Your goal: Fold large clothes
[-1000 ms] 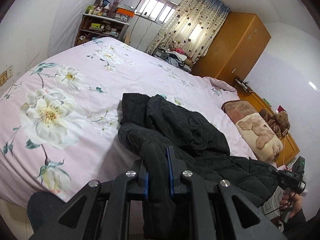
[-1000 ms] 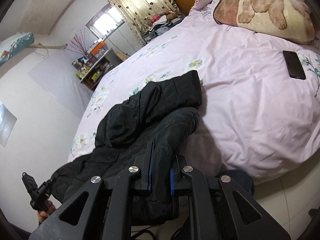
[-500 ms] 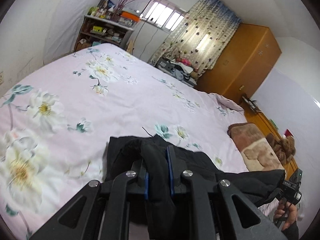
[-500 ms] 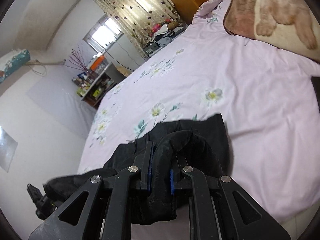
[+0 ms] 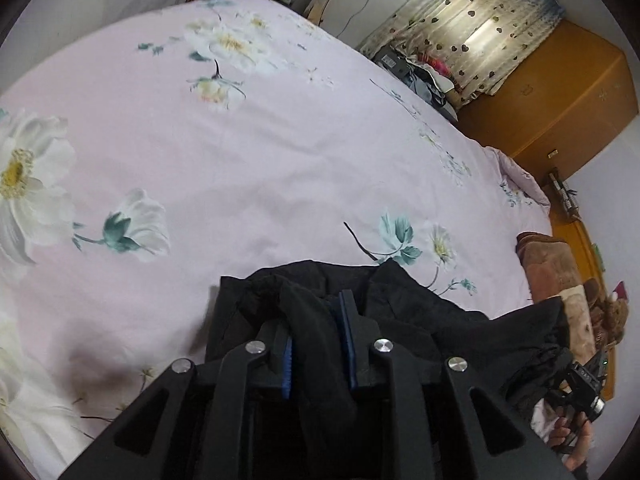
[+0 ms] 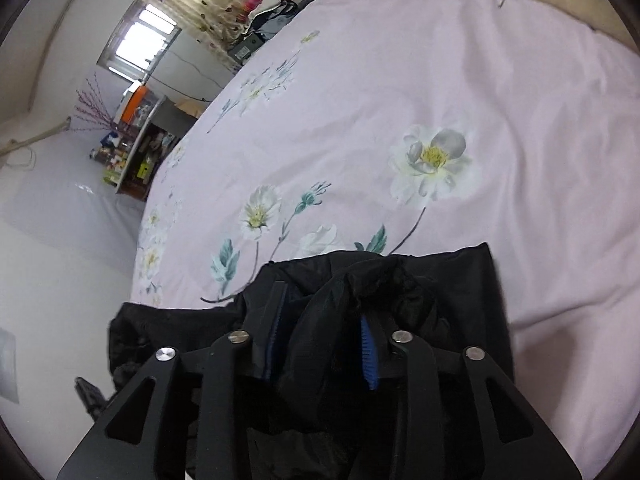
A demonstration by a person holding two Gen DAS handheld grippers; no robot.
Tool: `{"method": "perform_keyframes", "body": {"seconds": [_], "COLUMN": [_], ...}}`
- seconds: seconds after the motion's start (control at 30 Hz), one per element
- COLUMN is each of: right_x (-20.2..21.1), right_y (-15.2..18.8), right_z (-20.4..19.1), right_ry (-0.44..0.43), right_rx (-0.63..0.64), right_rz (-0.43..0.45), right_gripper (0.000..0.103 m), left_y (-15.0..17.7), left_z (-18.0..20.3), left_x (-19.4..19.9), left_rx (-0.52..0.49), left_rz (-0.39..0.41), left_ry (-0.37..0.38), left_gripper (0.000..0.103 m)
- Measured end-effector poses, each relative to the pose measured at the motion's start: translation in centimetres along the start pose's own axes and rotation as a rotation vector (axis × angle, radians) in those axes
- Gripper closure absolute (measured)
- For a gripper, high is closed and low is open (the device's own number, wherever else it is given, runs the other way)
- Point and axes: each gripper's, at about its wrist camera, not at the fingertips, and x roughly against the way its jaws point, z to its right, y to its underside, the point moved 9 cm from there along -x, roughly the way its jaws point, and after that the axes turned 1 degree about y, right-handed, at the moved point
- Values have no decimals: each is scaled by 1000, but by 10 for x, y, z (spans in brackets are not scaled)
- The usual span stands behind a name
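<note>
A black padded jacket [image 5: 460, 328] lies bunched on the pink flowered bed cover [image 5: 240, 152], and it also shows in the right wrist view [image 6: 452, 280]. My left gripper [image 5: 316, 320] is shut on a thick fold of the jacket, low over the bed. My right gripper [image 6: 320, 316] has its jaws wider apart, with a fold of the jacket still between the blue pads [image 6: 368, 344]. The right gripper's body and the hand holding it show in the left wrist view [image 5: 580, 392] at the lower right.
A brown bear-print pillow [image 5: 560, 280] and a soft toy lie at the bed's right end. A wooden wardrobe [image 5: 568, 92], curtains, a window and a cluttered shelf [image 6: 132, 152] stand beyond the bed.
Both grippers have moved forward and down over the bed, carrying the jacket edge with them. The right gripper's jaws have widened since half a second ago. The phone and pillow left the right view.
</note>
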Motion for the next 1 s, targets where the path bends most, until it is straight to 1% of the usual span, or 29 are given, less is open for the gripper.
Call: {"method": "perform_keyframes", "body": {"seconds": [0.03, 0.07, 0.1, 0.13, 0.17, 0.2, 0.27, 0.3, 0.33, 0.37, 0.43, 0.5, 0.57, 0.7, 0.73, 0.8, 0.87, 0.9, 0.97, 1.0], "right_x": [2, 6, 12, 19, 28, 37, 51, 58, 62, 67, 73, 71, 62, 39, 32, 18, 0, -9, -31, -39], "right_y": [-1, -5, -9, -14, -19, -24, -28, -26, -23, -18, -5, 7, 21, 57, 66, 75, 75, 71, 60, 56], "right_z": [-2, -5, -9, -14, -16, -18, -24, -28, -32, -39, -51, -56, -59, -68, -69, -68, -64, -59, -43, -37], "right_ry": [-19, -53, -91, -122, -152, -163, -156, -150, -145, -136, -94, -37, 19, 96, 123, 175, 239, 269, 323, 336], "right_rx": [-8, -17, -27, -35, -39, -30, 1, 26, 50, 92, 200, 282, 352, 481, 520, 576, 616, 619, 616, 613], "right_rz": [1, 8, 20, 41, 78, 120, 179, 203, 214, 225, 233, 228, 209, 179, 174, 167, 160, 158, 133, 122], "right_gripper": [61, 52, 42, 37, 33, 32, 32, 32, 32, 32, 32, 32, 32, 33, 33, 33, 33, 33, 33, 33], "left_y": [-2, -6, -9, -13, -18, -21, -26, -27, -30, -34, -40, -40, -31, 14, 23, 37, 37, 34, 29, 28], "left_z": [2, 5, 8, 13, 17, 19, 22, 23, 21, 19, 15, 15, 28, 71, 79, 89, 87, 84, 77, 72], "left_x": [3, 8, 14, 19, 23, 27, 30, 34, 38, 46, 59, 67, 68, 52, 45, 22, -3, -18, -36, -45], "left_rx": [4, 3, 1, 2, 6, 9, 15, 19, 24, 25, 25, 14, -46, -225, -267, -340, -354, -374, -429, -438], "left_rz": [0, 6, 17, 31, 42, 51, 63, 78, 102, 142, 194, 207, 190, 120, 109, 84, 63, 60, 87, 90], "left_ry": [23, 56, 84, 111, 131, 154, 163, 164, 163, 160, 136, 113, 115, 141, 132, 85, 36, -3, -87, -104], "left_gripper": [76, 73, 66, 57, 53, 49, 46, 42, 35, 34, 31, 31, 31, 31, 31, 31, 31, 31, 31, 31]}}
